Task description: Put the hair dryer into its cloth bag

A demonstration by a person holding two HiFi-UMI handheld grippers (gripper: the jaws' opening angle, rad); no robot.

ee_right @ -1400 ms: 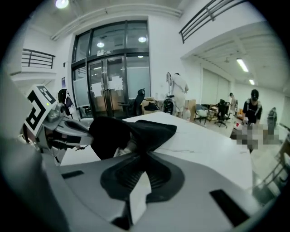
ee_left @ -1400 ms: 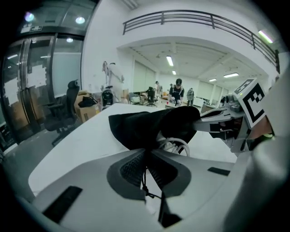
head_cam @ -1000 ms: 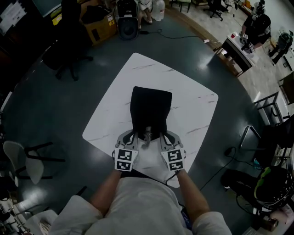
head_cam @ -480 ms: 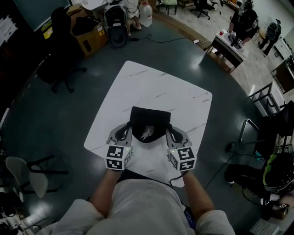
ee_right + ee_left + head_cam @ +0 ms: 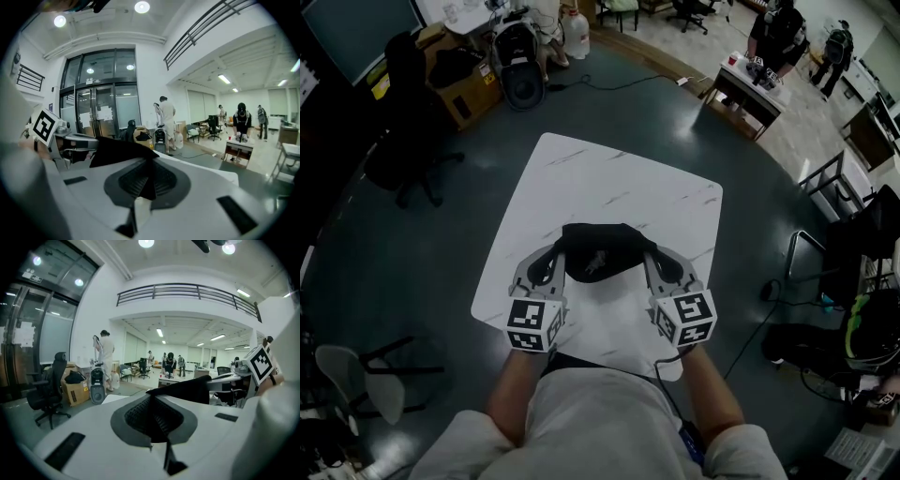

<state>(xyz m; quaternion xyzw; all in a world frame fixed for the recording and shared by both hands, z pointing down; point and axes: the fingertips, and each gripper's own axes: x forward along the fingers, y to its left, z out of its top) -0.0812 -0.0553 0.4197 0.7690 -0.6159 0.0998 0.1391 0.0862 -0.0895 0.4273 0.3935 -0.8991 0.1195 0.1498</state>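
Note:
A black cloth bag (image 5: 602, 249) hangs by its mouth between my two grippers, above the white marble table (image 5: 609, 183). A pale piece of the hair dryer (image 5: 595, 262), its plug or cord, shows in the open mouth; the rest is hidden in the cloth. My left gripper (image 5: 556, 255) is shut on the left rim and my right gripper (image 5: 651, 255) on the right rim. In the left gripper view the jaws (image 5: 152, 404) pinch black cloth (image 5: 187, 387) that stretches off to the right. In the right gripper view the jaws (image 5: 149, 177) pinch the cloth (image 5: 117, 150) running left.
The table's near edge is by the person's body. On the dark floor stand a black office chair (image 5: 398, 141) and a cardboard box (image 5: 459, 80) at far left, a white chair (image 5: 347, 375) at near left and a small desk (image 5: 750, 80) at far right. People stand far off.
Both grippers have risen together and moved slightly apart, lifting the bag's mouth. The bag, flat on the table a second ago, now hangs bunched and short between them.

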